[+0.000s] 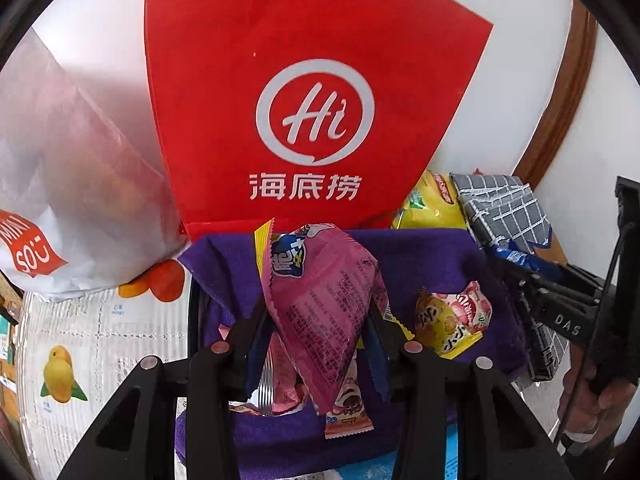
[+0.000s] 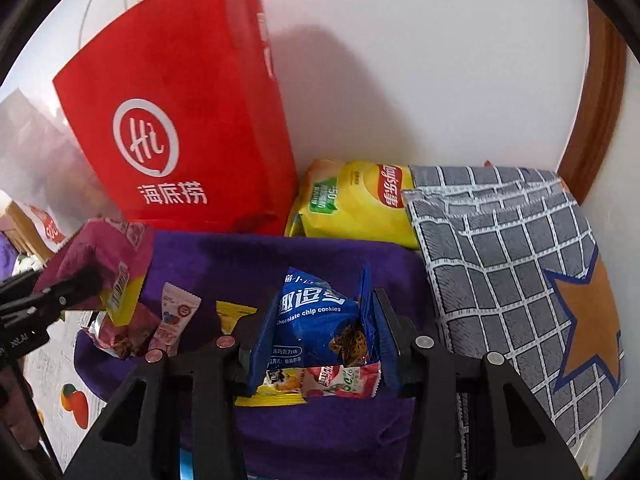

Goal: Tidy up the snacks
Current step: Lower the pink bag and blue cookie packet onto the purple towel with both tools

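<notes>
The left gripper (image 1: 316, 312) is clamped on a pink crinkled foil snack packet (image 1: 328, 288), its black fingers pressing the wrapper from both sides so the packet hangs above a purple soft cloth (image 1: 440, 248) spread over the surface. In the right wrist view the same pink packet (image 2: 100, 256) shows at the far left, held over the left edge of the purple cloth (image 2: 248, 256).

The right gripper (image 2: 320, 340) is closed on a blue foil packet of chocolate chip cookies (image 2: 316, 312), the pads squeezing its two ends, and the packet sits above the middle of the cloth. Beneath it lie a yellow wrapped snack (image 2: 276, 394) and a red and white wrapped snack (image 2: 344, 382), touching one another. To their left on the cloth rest a small pink and white stick packet (image 2: 174, 316) and a dark pink wrapped snack (image 2: 120, 340).

In the left wrist view a yellow and pink wrapped snack (image 1: 452, 320) lies on the right part of the cloth, apart from the held packet.

At the far edge stands a red paper carrier bag with a white round logo (image 2: 180, 120), upright against the white wall (image 2: 440, 60). Just right of it lies a yellow crisp bag (image 2: 360, 204), and a grey checked fabric mat with an orange star (image 2: 512, 272) overlaps its right end. A white plastic bag with a red label (image 1: 72, 184) sits at the far left, beside the red bag (image 1: 312, 80).
</notes>
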Demonstrator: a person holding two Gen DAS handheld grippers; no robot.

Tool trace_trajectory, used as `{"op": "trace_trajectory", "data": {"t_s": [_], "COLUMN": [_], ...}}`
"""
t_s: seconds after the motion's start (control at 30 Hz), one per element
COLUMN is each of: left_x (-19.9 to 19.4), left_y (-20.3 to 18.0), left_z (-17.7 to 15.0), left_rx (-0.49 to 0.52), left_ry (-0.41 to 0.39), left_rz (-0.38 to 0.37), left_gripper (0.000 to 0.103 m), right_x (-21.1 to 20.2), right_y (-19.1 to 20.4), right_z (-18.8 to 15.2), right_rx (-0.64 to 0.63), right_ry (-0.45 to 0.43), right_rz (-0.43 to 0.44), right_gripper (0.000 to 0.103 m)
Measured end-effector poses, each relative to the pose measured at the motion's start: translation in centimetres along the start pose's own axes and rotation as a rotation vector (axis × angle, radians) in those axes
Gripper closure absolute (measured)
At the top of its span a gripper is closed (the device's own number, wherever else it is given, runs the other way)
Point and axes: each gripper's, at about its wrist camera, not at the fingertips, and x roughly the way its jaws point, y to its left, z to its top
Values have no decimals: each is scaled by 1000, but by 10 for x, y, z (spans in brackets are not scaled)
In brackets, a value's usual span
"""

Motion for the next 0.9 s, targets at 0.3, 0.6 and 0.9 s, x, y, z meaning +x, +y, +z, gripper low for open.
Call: {"op": "trace_trajectory", "data": {"t_s": [0.3,0.6,0.9], "left_x": [-3,-4,7], "left_y": [5,6,5], "left_z": [1,3,1], "left_rx": [-19,-26,-29], "left_ry": [6,12,58], "left_rz": [-4,5,2], "left_gripper": [62,62,62], "right_x": [1,0,12], "right_y": [-5,4,4], "right_z": [1,0,-4], "right_rx": [-6,-50,-56], "right_ry": [9,31,102], "right_rz": [-10,-19,-40], "right_gripper": [58,57,57]}}
